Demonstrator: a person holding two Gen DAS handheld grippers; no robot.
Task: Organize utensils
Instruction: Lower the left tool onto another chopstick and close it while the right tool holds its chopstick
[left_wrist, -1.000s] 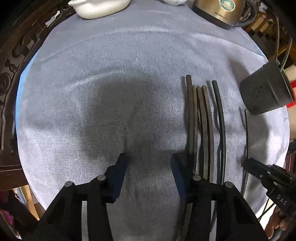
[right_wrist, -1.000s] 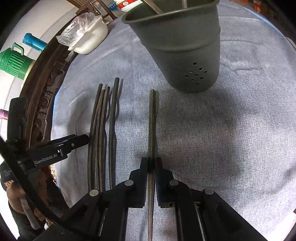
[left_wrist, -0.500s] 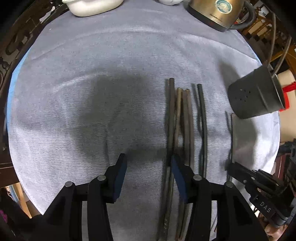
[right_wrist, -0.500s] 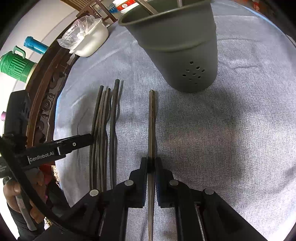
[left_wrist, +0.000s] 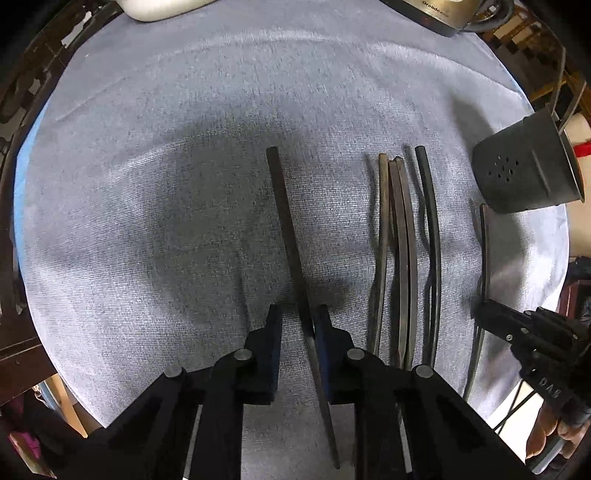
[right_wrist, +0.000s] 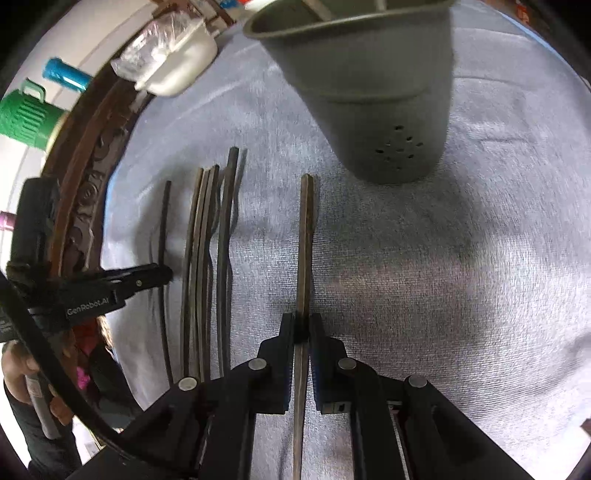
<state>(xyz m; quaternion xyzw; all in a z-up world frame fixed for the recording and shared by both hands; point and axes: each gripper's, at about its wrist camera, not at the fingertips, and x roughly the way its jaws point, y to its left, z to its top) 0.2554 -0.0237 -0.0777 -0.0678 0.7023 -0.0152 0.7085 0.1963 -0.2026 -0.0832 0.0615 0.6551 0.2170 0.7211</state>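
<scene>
Chopsticks for sorting into holder: each gripper carrying one.
Grey holder (right_wrist: 373, 92) upright on cloth (right_wrist: 461, 258), straight ahead of right gripper (right_wrist: 303, 328), nearer that hand. Loose chopsticks (left_wrist: 399, 251) flat between both tools. Right jaws clamped on chopstick (right_wrist: 306, 240), long axis toward holder. Left gripper (left_wrist: 299, 319) nearly closed around another chopstick (left_wrist: 286, 229), grip unconfirmed.

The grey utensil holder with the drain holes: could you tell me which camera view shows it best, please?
The right wrist view: the grey utensil holder looms straight ahead, showing its rim, wall and drain holes, beyond the chopstick in the right gripper. In the left wrist view it is small and distorted at the right edge.
</scene>
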